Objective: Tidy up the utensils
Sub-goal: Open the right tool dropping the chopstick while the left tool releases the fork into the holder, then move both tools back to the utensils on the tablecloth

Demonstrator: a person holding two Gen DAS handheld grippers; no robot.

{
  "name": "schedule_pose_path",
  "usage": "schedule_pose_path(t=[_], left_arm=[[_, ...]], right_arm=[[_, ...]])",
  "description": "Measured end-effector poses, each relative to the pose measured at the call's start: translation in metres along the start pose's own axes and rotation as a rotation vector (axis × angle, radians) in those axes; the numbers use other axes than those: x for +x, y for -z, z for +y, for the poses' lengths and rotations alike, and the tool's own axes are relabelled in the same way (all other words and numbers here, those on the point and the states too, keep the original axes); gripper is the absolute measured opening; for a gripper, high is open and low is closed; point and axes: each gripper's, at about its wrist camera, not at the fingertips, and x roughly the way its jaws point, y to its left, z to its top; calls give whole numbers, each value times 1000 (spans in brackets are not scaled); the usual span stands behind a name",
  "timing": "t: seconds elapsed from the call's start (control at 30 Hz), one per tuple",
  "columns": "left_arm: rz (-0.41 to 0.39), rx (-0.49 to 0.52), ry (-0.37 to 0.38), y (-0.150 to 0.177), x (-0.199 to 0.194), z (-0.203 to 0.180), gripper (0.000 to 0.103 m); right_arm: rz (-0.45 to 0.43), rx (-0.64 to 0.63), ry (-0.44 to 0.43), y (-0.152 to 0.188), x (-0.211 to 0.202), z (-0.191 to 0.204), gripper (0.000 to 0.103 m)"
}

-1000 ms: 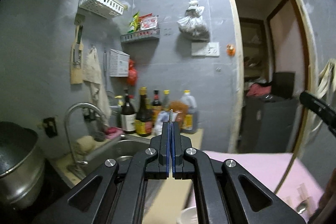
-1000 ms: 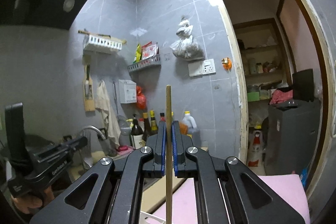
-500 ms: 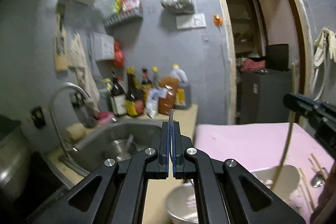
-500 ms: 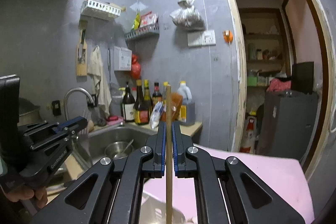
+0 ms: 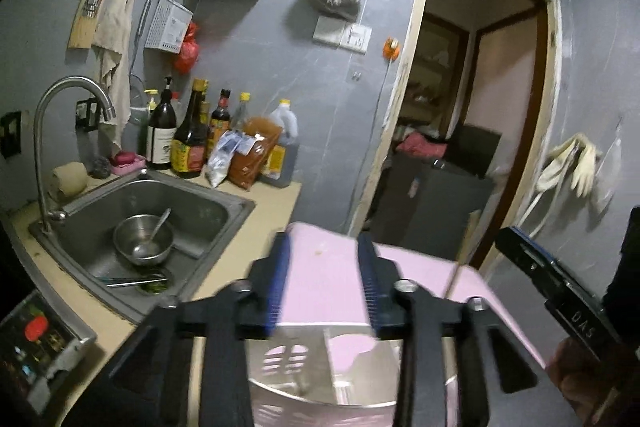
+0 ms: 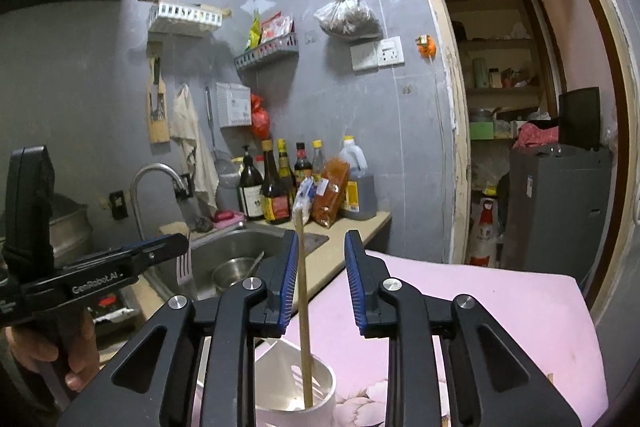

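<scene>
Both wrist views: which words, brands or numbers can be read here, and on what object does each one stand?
"GenRoboLAI": white print on the side of the left claw; last letters uncertain.
"DAS": faint letters on the side of the right claw.
Bottle labels by the sink: too small to read.
Wall box label: blurred, unreadable.

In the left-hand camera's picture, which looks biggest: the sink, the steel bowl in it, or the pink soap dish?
1. Sink
2. Steel bowl
3. Pink soap dish

The soap dish sits farther back, so it may look somewhat smaller than it is.
</scene>
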Motion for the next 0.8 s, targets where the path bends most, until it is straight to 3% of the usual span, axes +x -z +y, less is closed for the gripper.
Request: schedule_pose_path(t=[0.1,0.2,0.27,0.4,0.47,0.63,0.8], left_arm=[[-26,-8,28,-6,-8,-9,38],[-54,-1,53,-10,-15,-23,52],[-67,5,73,-11,-19,-32,56],[-79,19,123,-10,-24,-55,76],[-86,27,147,-7,-26,-66,82],[-72,66,204,6,-25,-100,92],[-17,114,248,27,-17,-130,94]], right_arm=[[-51,14,10,-9,-16,-6,41],[-98,20,50,-16,-34,-14,62],[-123,24,74,-19,-46,-19,78],[-165,12,140,-24,-78,-34,90],[-182,4,173,-24,-93,-40,102],[-179,-24,263,-16,-128,-58,103],[-133,-34,347,0,-154,-77,103]])
